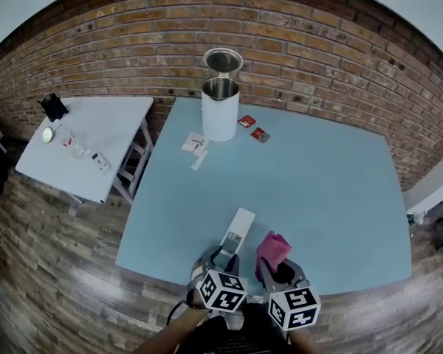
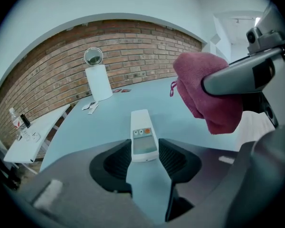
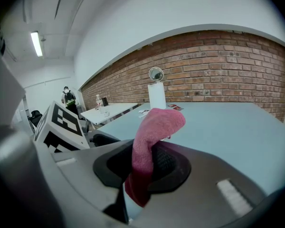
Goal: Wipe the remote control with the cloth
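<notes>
Near the front edge of the pale blue table [image 1: 325, 190] lies the slim white remote control [image 1: 238, 231], flat on its back with its face up. Its long axis runs away from the person toward the red brick wall [image 1: 317, 57], the far end leaning a little to the right in the head view. The end with the grey display and the small buttons, one of them orange, is the near end; the plain white end points at the wall.

The left gripper [image 1: 223, 258] is tipped down over that near end. In the left gripper view its jaws stand apart, one on each side of the remote control [image 2: 143, 137], whose display end sits between the ribbed black pads [image 2: 116, 159]; narrow gaps show on both sides, so the pads are not pressing on it.

The right gripper [image 1: 277, 270] sits just beside the left one, to its right. Its jaws are clamped on the folded magenta terry cloth [image 3: 153, 133], which rises out of the grip and flops forward. In the head view the cloth [image 1: 272, 248] is just right of the remote control; whether it touches the table cannot be told.

Further back on the table stand a white cylindrical canister [image 1: 220, 108] with its round lid raised, some white paper slips [image 1: 196, 144] and two small red packets [image 1: 253, 127].
</notes>
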The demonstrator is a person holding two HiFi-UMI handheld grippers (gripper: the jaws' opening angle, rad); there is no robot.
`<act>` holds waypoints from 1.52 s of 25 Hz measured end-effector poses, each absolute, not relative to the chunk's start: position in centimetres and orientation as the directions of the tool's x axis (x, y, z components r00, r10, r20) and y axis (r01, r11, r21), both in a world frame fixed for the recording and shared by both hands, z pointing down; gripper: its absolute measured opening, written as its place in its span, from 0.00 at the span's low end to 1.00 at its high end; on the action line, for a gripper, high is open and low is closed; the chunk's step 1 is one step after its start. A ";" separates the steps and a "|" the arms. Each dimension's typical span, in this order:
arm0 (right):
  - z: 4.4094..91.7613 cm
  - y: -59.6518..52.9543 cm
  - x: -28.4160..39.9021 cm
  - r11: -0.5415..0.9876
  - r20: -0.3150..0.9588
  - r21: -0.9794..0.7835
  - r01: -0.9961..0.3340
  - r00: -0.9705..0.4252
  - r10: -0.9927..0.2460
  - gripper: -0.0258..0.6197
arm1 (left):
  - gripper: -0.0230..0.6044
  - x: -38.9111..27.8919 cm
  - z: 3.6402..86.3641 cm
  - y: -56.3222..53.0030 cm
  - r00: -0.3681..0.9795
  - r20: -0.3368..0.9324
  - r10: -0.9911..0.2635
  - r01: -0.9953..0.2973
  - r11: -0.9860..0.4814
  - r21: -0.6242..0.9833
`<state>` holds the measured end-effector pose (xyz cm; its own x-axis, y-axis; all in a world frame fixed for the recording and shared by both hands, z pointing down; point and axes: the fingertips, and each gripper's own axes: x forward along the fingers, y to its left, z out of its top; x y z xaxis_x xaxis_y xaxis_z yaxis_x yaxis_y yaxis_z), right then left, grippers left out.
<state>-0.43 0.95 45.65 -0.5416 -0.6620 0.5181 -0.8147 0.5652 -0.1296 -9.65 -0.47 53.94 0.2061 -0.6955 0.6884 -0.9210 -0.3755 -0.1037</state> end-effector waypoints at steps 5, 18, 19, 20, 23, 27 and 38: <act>46.2 -0.6 -0.1 0.594 0.521 -0.155 -0.789 -0.576 -0.630 0.16 | 0.44 -9.1 54.8 -1.1 0.198 0.725 -0.659 -0.925 -0.370 -0.084; 47.0 -4.3 0.0 0.678 0.518 -0.206 -0.706 -0.666 -0.536 0.16 | 0.61 -9.7 58.5 -2.5 0.152 0.851 -0.503 -0.945 -0.327 -0.024; 47.1 -4.5 0.0 0.680 0.518 -0.210 -0.703 -0.670 -0.532 0.16 | 0.61 -9.8 58.6 -2.6 0.151 0.859 -0.490 -0.946 -0.324 -0.019; 47.1 -4.8 0.1 0.681 0.517 -0.214 -0.700 -0.673 -0.529 0.16 | 0.61 -9.9 58.7 -2.6 0.151 0.865 -0.479 -0.948 -0.319 -0.011; 47.2 -5.4 0.2 0.683 0.515 -0.223 -0.695 -0.679 -0.524 0.16 | 0.61 -9.8 59.0 -2.4 0.176 0.881 -0.439 -0.953 -0.299 0.042; 47.4 -5.9 0.1 0.686 0.513 -0.232 -0.690 -0.686 -0.516 0.16 | 0.60 -9.6 59.6 -2.1 0.194 0.900 -0.390 -0.954 -0.288 0.081; 47.8 -6.0 -0.5 0.695 0.504 -0.251 -0.674 -0.704 -0.500 0.16 | 0.48 -9.4 58.8 -2.5 0.235 0.868 -0.437 -0.939 -0.333 0.087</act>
